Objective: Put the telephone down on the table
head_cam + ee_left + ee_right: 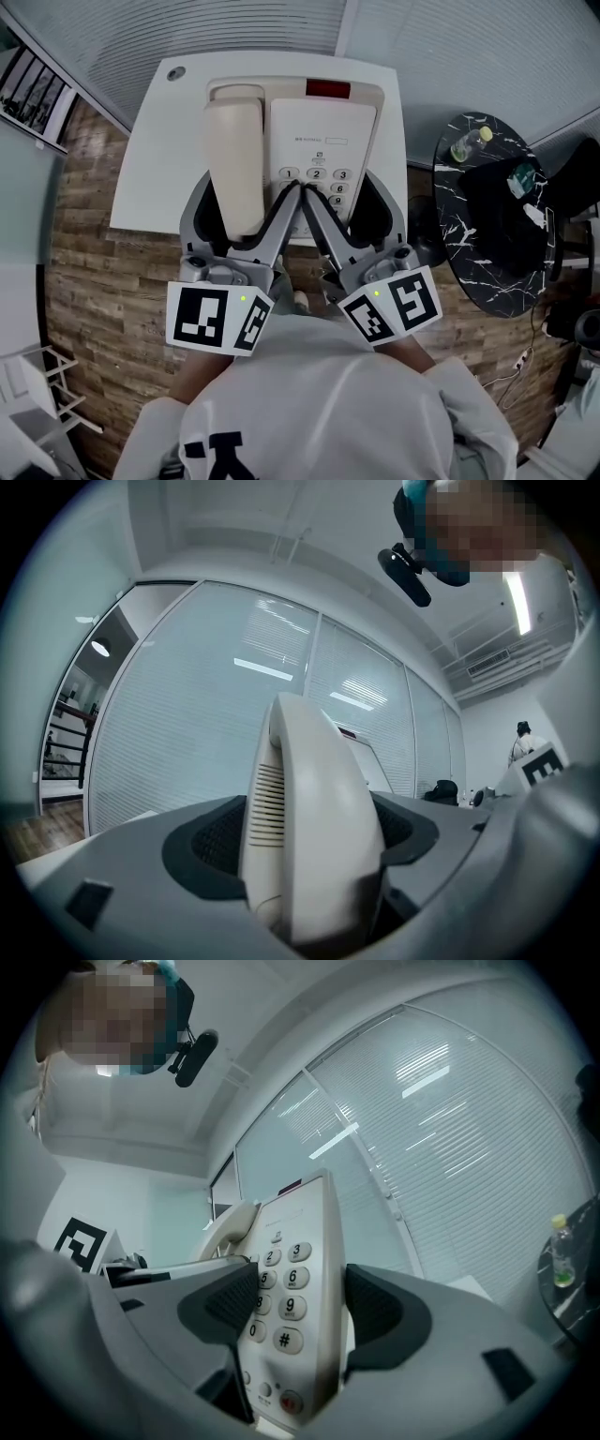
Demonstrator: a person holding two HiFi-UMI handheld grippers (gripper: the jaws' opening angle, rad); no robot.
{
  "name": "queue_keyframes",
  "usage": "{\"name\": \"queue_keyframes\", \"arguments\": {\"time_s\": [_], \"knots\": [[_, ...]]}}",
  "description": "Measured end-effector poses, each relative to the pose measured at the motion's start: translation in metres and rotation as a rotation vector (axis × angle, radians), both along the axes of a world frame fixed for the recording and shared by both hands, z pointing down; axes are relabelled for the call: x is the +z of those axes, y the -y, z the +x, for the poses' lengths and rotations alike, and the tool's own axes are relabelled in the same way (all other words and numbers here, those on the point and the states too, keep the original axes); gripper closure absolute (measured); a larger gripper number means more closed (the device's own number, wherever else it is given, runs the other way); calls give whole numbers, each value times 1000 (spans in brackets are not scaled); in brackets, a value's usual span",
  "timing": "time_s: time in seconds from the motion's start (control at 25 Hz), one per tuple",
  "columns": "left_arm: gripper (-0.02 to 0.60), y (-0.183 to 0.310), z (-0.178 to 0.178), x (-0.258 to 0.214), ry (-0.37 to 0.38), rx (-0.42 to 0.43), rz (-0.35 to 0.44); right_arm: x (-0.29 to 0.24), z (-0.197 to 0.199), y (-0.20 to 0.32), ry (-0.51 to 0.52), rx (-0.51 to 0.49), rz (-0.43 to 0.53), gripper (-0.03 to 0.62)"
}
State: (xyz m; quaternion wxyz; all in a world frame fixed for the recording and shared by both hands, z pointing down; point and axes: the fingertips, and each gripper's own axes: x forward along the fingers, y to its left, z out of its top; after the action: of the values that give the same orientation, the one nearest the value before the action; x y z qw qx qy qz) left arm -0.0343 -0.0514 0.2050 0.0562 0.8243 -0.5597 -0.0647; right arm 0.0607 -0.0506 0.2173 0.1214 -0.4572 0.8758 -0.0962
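Gripping the telephone (281,1232), right tongs (300,1302) clamp beside keys (290,1307) 6, 9, #.

Head view: from high up, facing steeply down on cream plastic telephone with round number keys (323,141) and white flat table (150,141); far enough to fit both.
Left gripper view: low behind left gripper (314,855), facing forward and up, very near telephone (309,799).
Right gripper view: low behind right gripper (300,1312), facing forward and up, very near keys.
Shared by all three: telephone, glass wall with white blinds (216,724).
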Motion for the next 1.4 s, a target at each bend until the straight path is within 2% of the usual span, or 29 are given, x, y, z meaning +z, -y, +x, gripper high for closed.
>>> {"name": "queue_keyframes", "arguments": {"time_s": [0.52,0.92,1.4], "knots": [[195,104,-27,1,-6,60,-13,1,-28,98,-2,63,-16,299],[195,162,-49,8,-24,99,-51,6,-50,152,-8,110,-36,299],[195,184,-53,21,-22,104,-83,18,-53,172,-4,119,-65,299]]}}
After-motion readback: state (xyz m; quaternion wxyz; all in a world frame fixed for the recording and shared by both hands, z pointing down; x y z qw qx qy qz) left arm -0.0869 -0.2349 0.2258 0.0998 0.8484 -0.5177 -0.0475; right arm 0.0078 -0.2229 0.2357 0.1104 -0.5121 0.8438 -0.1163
